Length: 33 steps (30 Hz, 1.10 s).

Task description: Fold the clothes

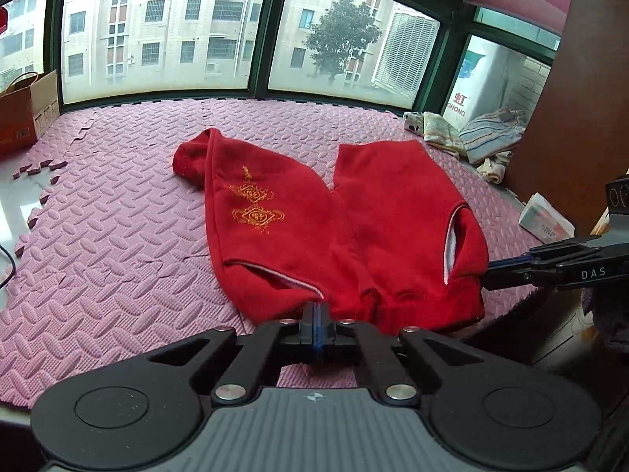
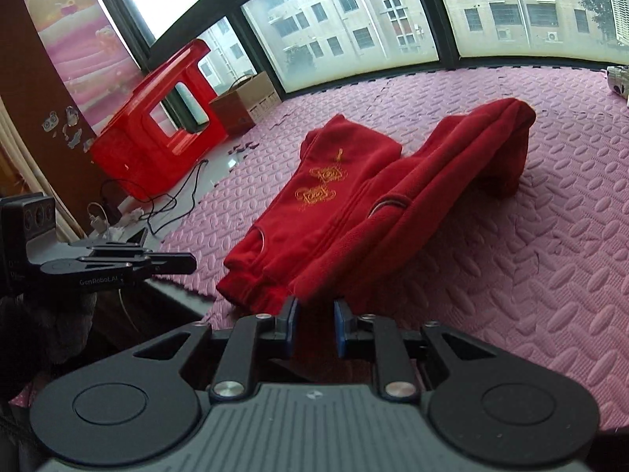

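A red fleece garment with gold stitched patterns (image 1: 334, 220) lies spread on a pink foam puzzle mat (image 1: 118, 236) in front of big windows (image 1: 165, 27). The garment looks like it is folded in half down the middle, with the gold patterns on its left half.

The left gripper (image 1: 317, 306) sits at the near hem of the garment. Its two black fingers with blue pads are pressed tight together. The picture does not show clearly if any cloth is pinched between them.

The right gripper (image 2: 316, 306) is at the near right corner of the garment. Its fingers (image 2: 290, 314) are apart, and a fold of the red hem lies in the gap between them. The cloth on that side is raised up off the mat.

A pile of striped cloths (image 1: 483, 137) lies at the far right of the mat. A brown cardboard box (image 1: 29, 114) stands at the far left. A red plastic stool (image 2: 157, 118) lies on its side on the pale floor beside the mat, near some black cables (image 2: 173, 196).
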Motion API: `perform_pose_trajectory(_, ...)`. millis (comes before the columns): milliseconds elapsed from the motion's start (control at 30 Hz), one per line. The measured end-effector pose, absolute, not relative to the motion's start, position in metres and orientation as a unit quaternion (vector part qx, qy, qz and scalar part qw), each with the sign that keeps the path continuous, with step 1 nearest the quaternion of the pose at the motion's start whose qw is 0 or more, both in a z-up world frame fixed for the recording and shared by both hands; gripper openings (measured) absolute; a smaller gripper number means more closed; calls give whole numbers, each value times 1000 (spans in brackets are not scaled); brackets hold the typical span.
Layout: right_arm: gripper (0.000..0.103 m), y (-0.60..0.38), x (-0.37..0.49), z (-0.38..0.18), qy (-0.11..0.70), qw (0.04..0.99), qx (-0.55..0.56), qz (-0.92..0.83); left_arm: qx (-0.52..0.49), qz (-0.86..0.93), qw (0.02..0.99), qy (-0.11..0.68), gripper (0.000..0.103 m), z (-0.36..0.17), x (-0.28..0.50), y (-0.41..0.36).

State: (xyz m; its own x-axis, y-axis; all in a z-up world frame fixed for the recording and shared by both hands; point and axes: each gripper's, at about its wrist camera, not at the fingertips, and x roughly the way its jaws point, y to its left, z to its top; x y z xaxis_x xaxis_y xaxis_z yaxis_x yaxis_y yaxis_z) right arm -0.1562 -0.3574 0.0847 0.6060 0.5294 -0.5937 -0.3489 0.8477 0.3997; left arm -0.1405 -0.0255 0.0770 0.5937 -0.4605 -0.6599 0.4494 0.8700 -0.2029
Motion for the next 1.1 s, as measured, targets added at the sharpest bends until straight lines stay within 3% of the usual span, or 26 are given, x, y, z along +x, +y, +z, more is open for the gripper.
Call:
perform_pose_trajectory(367, 22, -395, -152, 95, 353, 907, 130, 189, -11, -290, 895, 338, 6, 89, -111, -64)
perform_pose_trajectory(833, 52, -467, 4, 54, 335, 910, 236, 67, 11, -344, 853, 393, 14, 50, -78, -135)
perform_pose_trajectory(1033, 52, -477, 48, 15, 361, 886, 285, 53, 13, -338, 849, 406, 26, 41, -74, -135)
perform_pose_trajectory(1100, 47, -479, 55, 6, 362, 877, 310, 61, 12, -337, 848, 410, 27, 39, -74, -134)
